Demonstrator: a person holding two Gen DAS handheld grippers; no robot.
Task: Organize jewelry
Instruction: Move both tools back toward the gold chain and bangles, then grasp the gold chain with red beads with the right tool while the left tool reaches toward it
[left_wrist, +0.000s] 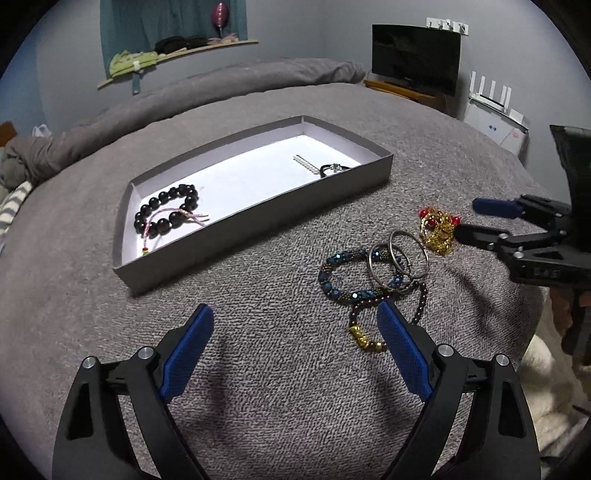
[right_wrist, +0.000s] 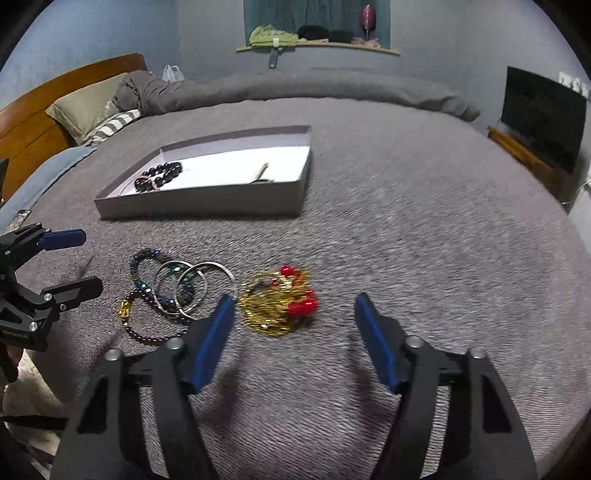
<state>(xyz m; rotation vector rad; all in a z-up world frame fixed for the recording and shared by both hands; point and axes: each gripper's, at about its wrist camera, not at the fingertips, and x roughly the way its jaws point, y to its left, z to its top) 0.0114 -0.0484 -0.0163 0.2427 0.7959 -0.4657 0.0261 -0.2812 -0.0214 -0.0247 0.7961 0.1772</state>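
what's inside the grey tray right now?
Inside the grey tray: a black bead bracelet with a pink cord at one end, a pale beaded strip and a dark ring-like piece at the other. The near wall hides part of the floor.

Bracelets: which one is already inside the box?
The black bead bracelet, lying at one end of the grey box. The blue bracelet and the others are out on the blanket.

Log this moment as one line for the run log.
left gripper open, empty | right gripper open near gold chain | black bead bracelet in tray
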